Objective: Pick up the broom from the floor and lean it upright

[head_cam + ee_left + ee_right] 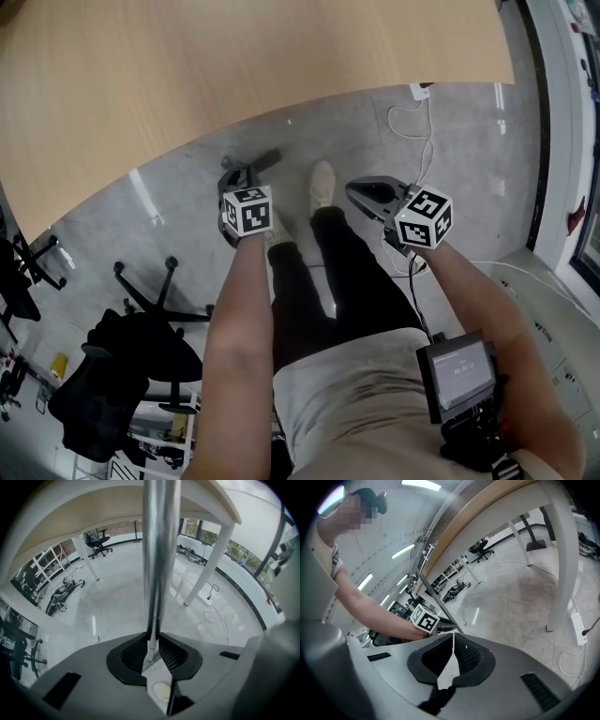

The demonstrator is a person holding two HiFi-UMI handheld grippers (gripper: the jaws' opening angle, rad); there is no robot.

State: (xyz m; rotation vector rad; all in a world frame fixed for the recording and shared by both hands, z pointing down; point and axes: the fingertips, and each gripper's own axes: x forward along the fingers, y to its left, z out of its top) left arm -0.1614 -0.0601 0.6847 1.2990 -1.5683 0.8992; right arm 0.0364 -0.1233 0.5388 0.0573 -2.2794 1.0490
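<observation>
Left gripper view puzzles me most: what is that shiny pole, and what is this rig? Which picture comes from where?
No robot here: a person holds a hand tool with two jaws in each hand. The head view looks down from the person's head at a wooden table, grey floor, an office chair and a white cable. The other two cameras ride on the tools. The left gripper has its jaws closed on a metal pole, probably the broom's handle; its brush end isn't visible. The right gripper has its jaws together, empty.
</observation>
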